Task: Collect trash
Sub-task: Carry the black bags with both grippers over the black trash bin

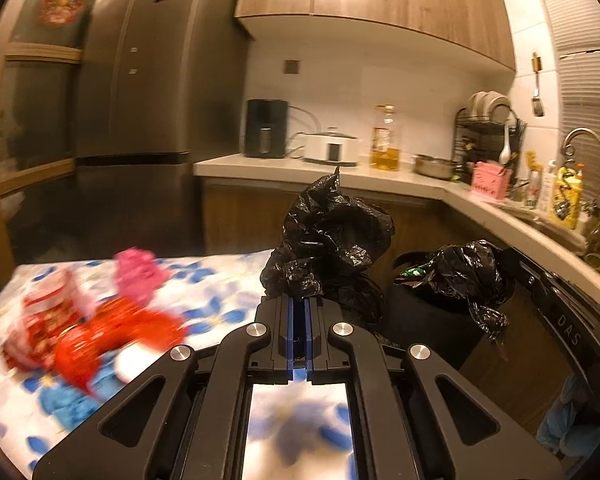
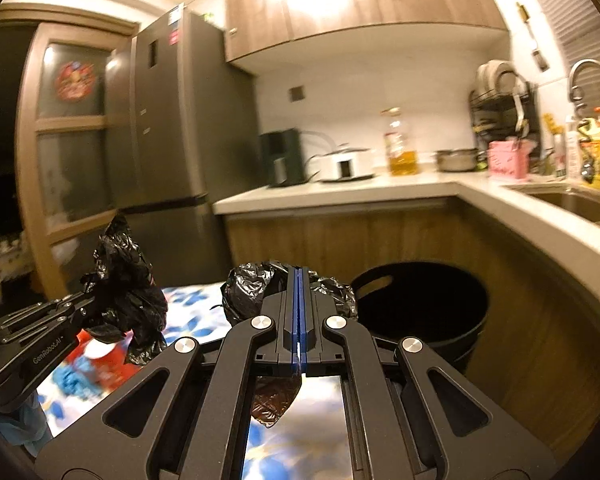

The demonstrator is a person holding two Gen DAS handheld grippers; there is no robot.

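Left hand-held gripper (image 1: 299, 304) clamped on black trash bag (image 1: 332, 236). Right hand-held gripper (image 2: 299, 280) clamped on the bag's other edge. Red wrappers (image 1: 100, 332) lie on floral surface (image 1: 220, 292).

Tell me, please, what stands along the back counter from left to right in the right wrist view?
Black appliance → white cooker → oil bottle → metal pot → pink box → yellow bottle.

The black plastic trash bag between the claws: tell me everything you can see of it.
The black plastic trash bag is thin, glossy, crinkled film, bunched into rumpled clumps. The left claw is shut on one bunch and the right claw on another, so the film is held at two places, raised above the blue-flowered tablecloth. A small flap hangs under the right claw. Whether it holds anything cannot be told.
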